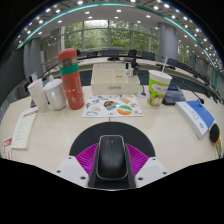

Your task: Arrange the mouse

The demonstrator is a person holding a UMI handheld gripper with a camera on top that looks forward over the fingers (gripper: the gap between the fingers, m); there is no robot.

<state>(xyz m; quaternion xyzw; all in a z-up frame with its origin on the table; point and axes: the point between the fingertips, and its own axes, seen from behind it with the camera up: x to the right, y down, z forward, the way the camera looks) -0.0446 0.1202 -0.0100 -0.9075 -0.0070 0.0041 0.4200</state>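
A black computer mouse [111, 155] sits between my gripper's [111, 150] two fingers, its nose pointing away from me. The magenta pads [86, 156] show on either side of it and the fingers press on its flanks. The mouse is held over a black round mat [112, 131] that lies on the white table [50, 135] just ahead of the fingers. I cannot tell whether the mouse rests on the mat or hangs slightly above it.
Beyond the mat lies a colourful printed sheet [112, 105]. A red bottle [71, 80] and a white cup [55, 95] stand at the far left, and a green-and-white cup [158, 90] at the far right. A blue-and-white box [198, 116] lies to the right, papers [24, 130] to the left.
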